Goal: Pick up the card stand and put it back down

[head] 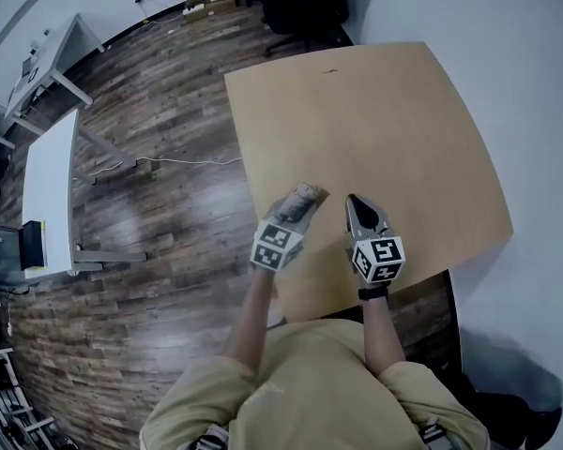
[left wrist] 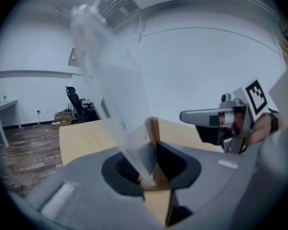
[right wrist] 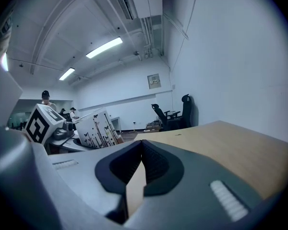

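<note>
The left gripper [left wrist: 152,140] has its fingers [left wrist: 175,159] squeezed tight on the bottom edge of the card stand [left wrist: 120,90]. The stand is clear plastic. It sticks up from the fingers and leans to the left in the left gripper view. In the right gripper view, the card stand [right wrist: 100,127] has a white card in it with little dark drawings.

From the head view, the card stand [head: 306,198] is up in the air, over the near left part of the tabletop [head: 385,120]. It is at the tip of the left gripper [head: 296,214].

The right gripper [right wrist: 141,145] has its fingers [right wrist: 156,164] pressed together with nothing between them. It is just beside the left one, close to the stand but not touching it. In the head view, the right gripper [head: 361,216] points away from the person over the tabletop. In the left gripper view, the right gripper [left wrist: 188,115] shows at the right, pointing left.

The tabletop is light brown wood and bare. Past it is a dark wooden floor [head: 150,111] with a thin white cable [head: 169,162] lying on it. A black office chair [head: 305,7] stands at the far end of the tabletop. A white desk [head: 52,186] stands off to the left. Long lights [right wrist: 104,47] glow on the ceiling.
</note>
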A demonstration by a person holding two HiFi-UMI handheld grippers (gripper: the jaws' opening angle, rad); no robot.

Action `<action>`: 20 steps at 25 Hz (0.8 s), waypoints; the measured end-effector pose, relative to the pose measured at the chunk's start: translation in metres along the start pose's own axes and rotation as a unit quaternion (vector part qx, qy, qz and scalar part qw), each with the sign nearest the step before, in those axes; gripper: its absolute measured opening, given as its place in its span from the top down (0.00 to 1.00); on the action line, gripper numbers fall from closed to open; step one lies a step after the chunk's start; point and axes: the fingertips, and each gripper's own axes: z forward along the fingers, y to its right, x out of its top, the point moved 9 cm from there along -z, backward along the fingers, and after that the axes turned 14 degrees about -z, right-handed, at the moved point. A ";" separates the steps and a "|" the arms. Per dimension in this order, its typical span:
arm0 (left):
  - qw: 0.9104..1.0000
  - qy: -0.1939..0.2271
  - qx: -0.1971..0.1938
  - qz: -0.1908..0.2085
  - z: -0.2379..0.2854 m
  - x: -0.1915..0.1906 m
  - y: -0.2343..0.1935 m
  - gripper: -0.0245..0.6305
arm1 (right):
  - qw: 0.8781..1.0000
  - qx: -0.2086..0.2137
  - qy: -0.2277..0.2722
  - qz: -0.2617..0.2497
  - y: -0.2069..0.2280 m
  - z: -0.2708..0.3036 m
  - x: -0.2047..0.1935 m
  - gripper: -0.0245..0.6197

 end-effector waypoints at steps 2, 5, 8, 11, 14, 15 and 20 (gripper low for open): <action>1.000 0.024 0.008 0.001 -0.021 0.007 0.001 0.84 | 1.000 -0.002 0.007 -0.008 -0.010 -0.004 0.009 0.95; 0.998 0.053 0.015 0.007 -0.050 0.016 0.004 0.83 | 1.000 -0.003 0.020 -0.020 -0.026 -0.009 0.023 0.95; 0.996 0.088 0.025 0.008 -0.074 0.027 0.010 0.83 | 0.999 0.000 0.036 -0.034 -0.042 -0.015 0.040 0.95; 0.992 0.123 0.037 -0.006 -0.098 0.033 0.014 0.83 | 0.997 0.000 0.052 -0.053 -0.060 -0.024 0.056 0.95; 0.986 0.156 0.054 -0.005 -0.117 0.038 0.017 0.83 | 0.995 -0.011 0.060 -0.078 -0.068 -0.034 0.066 0.95; 0.984 0.167 0.060 0.001 -0.124 0.039 0.017 0.83 | 0.995 -0.018 0.062 -0.081 -0.069 -0.038 0.069 0.95; 0.972 0.219 0.077 0.029 -0.153 0.039 0.023 0.84 | 0.993 -0.048 0.076 -0.078 -0.075 -0.057 0.080 0.95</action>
